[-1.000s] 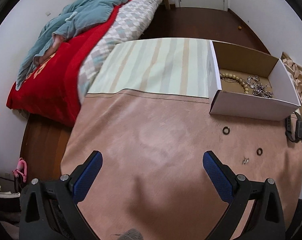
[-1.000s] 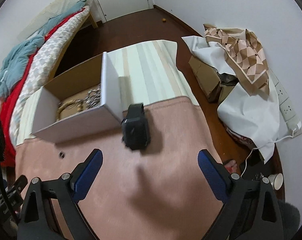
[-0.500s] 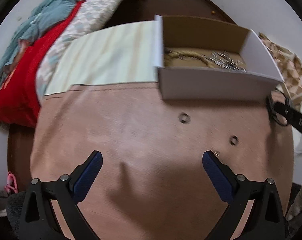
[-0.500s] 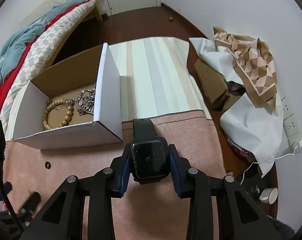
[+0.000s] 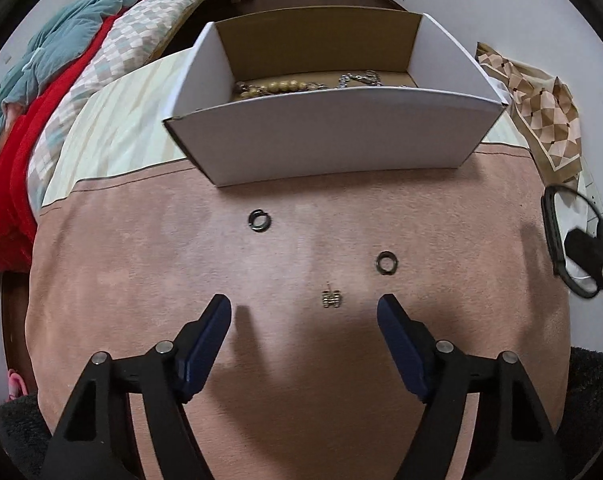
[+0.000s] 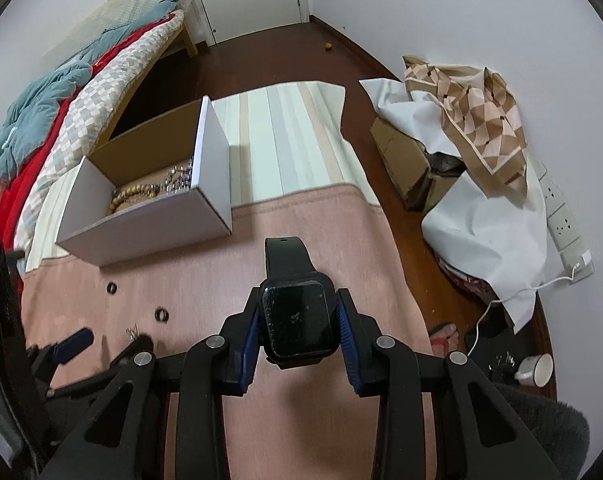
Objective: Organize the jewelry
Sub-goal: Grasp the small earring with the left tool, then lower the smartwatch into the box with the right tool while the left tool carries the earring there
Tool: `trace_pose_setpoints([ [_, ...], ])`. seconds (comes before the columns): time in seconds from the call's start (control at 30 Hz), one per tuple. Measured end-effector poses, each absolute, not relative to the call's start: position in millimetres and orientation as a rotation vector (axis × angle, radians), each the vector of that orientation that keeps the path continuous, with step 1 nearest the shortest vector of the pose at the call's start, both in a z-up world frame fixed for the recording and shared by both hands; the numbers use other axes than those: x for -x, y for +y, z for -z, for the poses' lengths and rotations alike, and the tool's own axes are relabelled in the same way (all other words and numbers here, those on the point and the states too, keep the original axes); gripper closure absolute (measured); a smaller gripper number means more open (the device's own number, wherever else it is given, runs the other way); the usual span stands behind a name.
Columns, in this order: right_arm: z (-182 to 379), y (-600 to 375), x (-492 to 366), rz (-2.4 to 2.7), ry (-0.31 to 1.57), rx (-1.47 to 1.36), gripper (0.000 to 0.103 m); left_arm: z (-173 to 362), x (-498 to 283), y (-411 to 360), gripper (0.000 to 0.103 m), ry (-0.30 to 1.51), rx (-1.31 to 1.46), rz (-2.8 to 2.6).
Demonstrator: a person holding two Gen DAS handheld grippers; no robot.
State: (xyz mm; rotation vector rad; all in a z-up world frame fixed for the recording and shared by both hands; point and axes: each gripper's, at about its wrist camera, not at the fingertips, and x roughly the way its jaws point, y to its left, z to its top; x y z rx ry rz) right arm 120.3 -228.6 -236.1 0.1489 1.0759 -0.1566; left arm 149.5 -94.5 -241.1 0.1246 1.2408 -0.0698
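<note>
My right gripper (image 6: 297,320) is shut on a black smartwatch (image 6: 296,318) and holds it above the pink cloth; the watch's strap also shows at the right edge of the left wrist view (image 5: 557,236). My left gripper (image 5: 303,312) is open, low over the cloth, with a small gold earring (image 5: 332,298) just beyond its fingertips. Two dark rings lie past it, one to the left (image 5: 260,221) and one to the right (image 5: 387,262). A white cardboard box (image 5: 333,148) behind them holds a bead bracelet (image 5: 277,88) and silver chains (image 5: 359,79).
The pink cloth (image 5: 181,260) covers the table, with a striped cloth (image 6: 293,136) behind it. A bed with red and teal bedding (image 5: 49,80) is on the left. Cardboard, white sheets and a patterned scarf (image 6: 473,120) lie on the floor at right, with a cup (image 6: 537,368).
My right gripper has shut on the smartwatch and lifted it off the cloth. My left gripper has swung right to face the box and rings, lowered, and narrowed its opening.
</note>
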Motion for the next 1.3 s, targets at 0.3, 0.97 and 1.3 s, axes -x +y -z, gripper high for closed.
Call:
trace_pose_setpoints([
  [0.3,245.2,-228.9,-111.5,0.153,1.101,-0.143,0.066,244.8,-151.3,-99.7,0.064,1.242,-0.125,0.094],
  [0.97,209.1,-232.1,-109.4,0.130,1.036,-0.165,0.066,194.5,-148.0,-94.9,0.097,1.113,-0.126,0.142],
  [1.3,155.7,-216.6,-138.8,0.048,0.924,-0.199,0.066,128.9,-174.5,-79.5,0.097,0.988,-0.062,0.144],
])
